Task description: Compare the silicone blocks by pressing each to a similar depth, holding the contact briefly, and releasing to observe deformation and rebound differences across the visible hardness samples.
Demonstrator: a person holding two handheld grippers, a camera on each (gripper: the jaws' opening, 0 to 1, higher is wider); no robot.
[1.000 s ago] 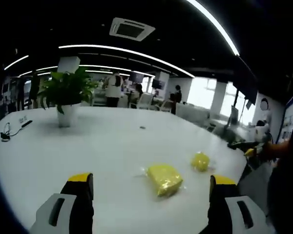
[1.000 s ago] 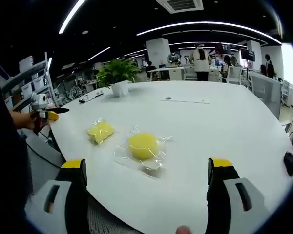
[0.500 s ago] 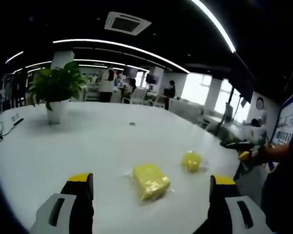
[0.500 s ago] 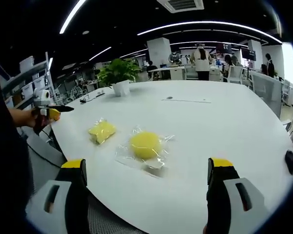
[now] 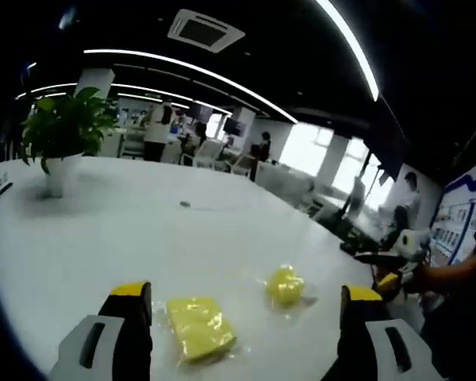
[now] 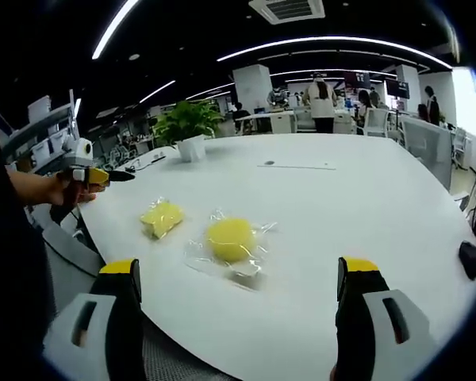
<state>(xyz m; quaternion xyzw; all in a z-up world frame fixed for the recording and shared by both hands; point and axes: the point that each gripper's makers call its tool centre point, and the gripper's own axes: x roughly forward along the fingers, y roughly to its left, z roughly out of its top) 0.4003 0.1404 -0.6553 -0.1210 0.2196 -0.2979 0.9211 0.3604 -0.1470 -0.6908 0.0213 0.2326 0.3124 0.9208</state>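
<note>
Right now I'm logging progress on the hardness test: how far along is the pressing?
Done: nothing visible; the rectangular yellow block and the round yellow block lie in their clear wrappers on the white table, untouched. In hand: the left gripper and right gripper hover open above the table, touching neither block. Left: pressing, holding and releasing both.

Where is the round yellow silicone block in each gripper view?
Left gripper view: round yellow block lower right of centre, right of the square block.
Right gripper view: it lies near centre, in clear wrap.
Shared landmark: the potted plant on the white table.
</note>
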